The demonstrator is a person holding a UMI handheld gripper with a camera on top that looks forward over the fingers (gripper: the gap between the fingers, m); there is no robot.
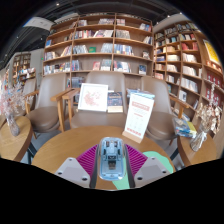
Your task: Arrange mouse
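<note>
Mouse [111,158] sits betw the gripper [111,163] fingers w/ both pink pads [91,158] against its sides, so I judge it gripped, claw narrowed to mouse width. It's held over the near edge of the round wood table [70,142]. Pick looks done; placing is left. Sign card [138,115] stands far right.

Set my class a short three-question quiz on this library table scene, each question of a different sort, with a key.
1. True or false: the mouse is gripped between the pink pads of the tool.
2. What stands on the round wooden table beyond the tool? A) a lamp B) an upright sign card C) a kettle
3. What fills the wall behind the chairs?
Key: 1 true; 2 B; 3 bookshelves.
</note>
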